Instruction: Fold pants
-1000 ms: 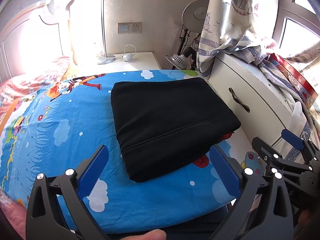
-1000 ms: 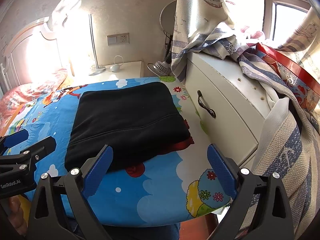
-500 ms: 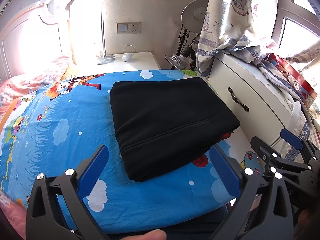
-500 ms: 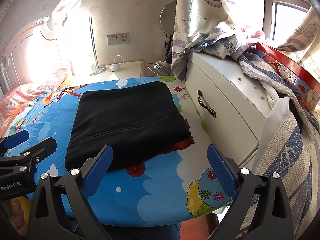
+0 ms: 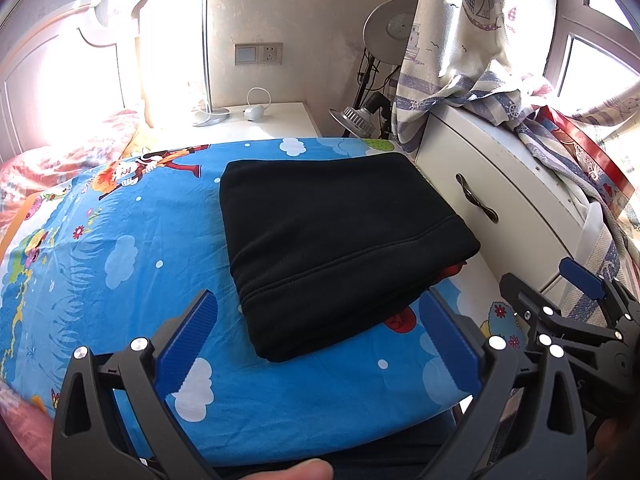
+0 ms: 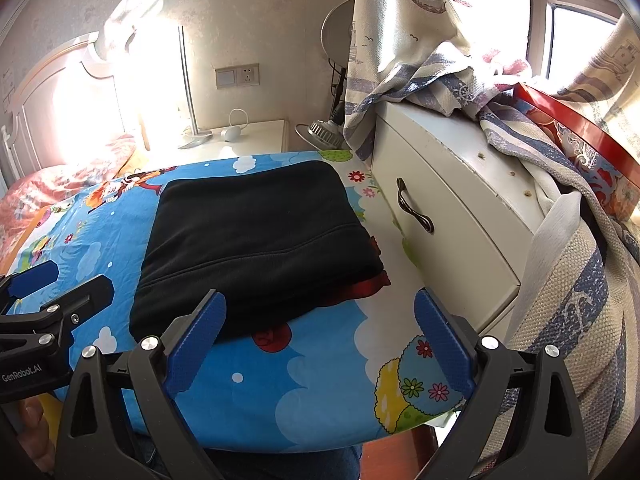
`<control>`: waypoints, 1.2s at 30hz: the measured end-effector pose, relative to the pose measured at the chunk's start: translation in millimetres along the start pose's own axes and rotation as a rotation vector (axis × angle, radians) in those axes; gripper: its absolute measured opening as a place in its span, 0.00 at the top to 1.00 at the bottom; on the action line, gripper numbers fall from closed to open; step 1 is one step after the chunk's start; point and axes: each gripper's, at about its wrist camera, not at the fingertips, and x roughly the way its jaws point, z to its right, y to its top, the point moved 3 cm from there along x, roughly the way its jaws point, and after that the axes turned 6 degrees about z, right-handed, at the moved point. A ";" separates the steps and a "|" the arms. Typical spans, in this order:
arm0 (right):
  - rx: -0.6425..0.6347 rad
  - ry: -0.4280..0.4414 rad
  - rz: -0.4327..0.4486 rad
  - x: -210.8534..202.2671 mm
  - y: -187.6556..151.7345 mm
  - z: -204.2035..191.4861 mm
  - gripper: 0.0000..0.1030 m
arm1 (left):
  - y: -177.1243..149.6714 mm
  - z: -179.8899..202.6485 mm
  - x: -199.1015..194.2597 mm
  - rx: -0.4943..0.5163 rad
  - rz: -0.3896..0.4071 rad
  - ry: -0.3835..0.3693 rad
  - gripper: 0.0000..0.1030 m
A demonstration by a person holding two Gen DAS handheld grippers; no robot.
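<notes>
Pants folded, both grippers held back empty

The pants (image 5: 336, 248) lie as a compact black stack on the bed (image 5: 120, 264), toward 1 o'clock from the left gripper (image 5: 316, 344) and 11 o'clock from the right gripper (image 6: 320, 344); each has its fingers spread wide, gripping nothing. We judge the fold nearly finished: we would only press the stack flat and square its near edge, keeping fingers off the fleece so no layer drags loose.
</notes>
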 end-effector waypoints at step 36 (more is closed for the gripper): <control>0.004 -0.006 -0.016 7.6 -5.9 4.6 0.11 | 4.6 3.4 11.8 -0.020 0.013 -0.105 0.02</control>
